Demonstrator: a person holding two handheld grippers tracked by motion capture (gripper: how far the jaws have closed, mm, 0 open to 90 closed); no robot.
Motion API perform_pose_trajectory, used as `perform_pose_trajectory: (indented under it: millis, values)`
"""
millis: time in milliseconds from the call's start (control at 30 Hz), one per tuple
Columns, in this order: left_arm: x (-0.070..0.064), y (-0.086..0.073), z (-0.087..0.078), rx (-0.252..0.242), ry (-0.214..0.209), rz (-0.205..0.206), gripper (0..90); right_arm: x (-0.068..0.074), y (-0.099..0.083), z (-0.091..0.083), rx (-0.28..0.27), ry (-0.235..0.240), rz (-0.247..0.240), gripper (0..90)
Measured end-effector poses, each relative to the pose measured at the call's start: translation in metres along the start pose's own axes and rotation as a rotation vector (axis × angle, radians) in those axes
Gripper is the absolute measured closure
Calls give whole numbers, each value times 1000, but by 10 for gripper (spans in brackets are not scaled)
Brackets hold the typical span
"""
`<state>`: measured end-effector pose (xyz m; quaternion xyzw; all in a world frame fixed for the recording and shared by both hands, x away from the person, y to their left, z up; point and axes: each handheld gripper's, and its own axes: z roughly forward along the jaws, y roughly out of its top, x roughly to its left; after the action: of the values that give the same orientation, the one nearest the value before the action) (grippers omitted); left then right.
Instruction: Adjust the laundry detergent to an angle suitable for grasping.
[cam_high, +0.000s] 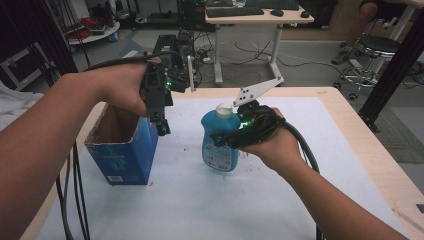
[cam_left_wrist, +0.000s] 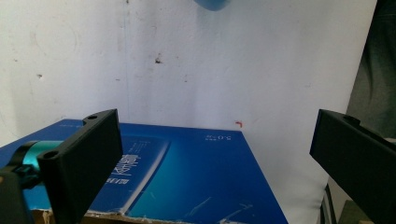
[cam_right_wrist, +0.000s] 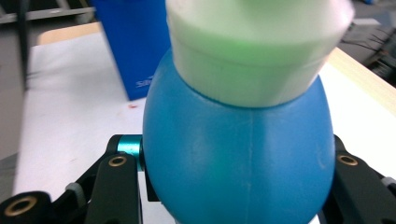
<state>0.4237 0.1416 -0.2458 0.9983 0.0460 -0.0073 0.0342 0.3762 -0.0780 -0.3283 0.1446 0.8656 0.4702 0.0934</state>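
Lab room, white worktop (cam_high: 210, 210) with wood edge; behind it at 12 o'clock a desk with a keyboard (cam_high: 235, 11), stool (cam_high: 372, 47) at 2 o'clock, cables on the floor.

Blue bottle (cam_high: 219, 140) with pale cap stands upright near worktop centre. It has a white label low on the front, text too small to read. Right tool (cam_high: 225, 138) comes in from 4 o'clock and its jaws pinch the bottle's upper body, one on each side; in the right gripper view the bottle (cam_right_wrist: 238, 154) sits between both jaws, touching them.

Blue carton (cam_high: 125, 150) stands open-topped at 9 o'clock, well apart from the bottle. It has white print and a barcode on its side, unreadable. In the left gripper view the carton (cam_left_wrist: 187, 177) shows small print like "5.0", blurred.

Left tool (cam_high: 162, 125) hangs over the carton's 3 o'clock edge, jaws spread wide, holding nothing.
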Motion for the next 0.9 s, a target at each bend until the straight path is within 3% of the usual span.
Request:
perform_pose_trajectory:
  millis: [167, 467, 900]
  values:
    - [-1, 0, -1, 3, 3, -1, 24, 5, -3, 0, -3, 82, -74, 455]
    - [-1, 1, -1, 2, 3, 0, 24, 10, -9, 3, -18, 206, -117, 455]
    - [0, 4, 3, 8, -3, 6, 24, 13, -18, 12, -16, 287, -139, 455]
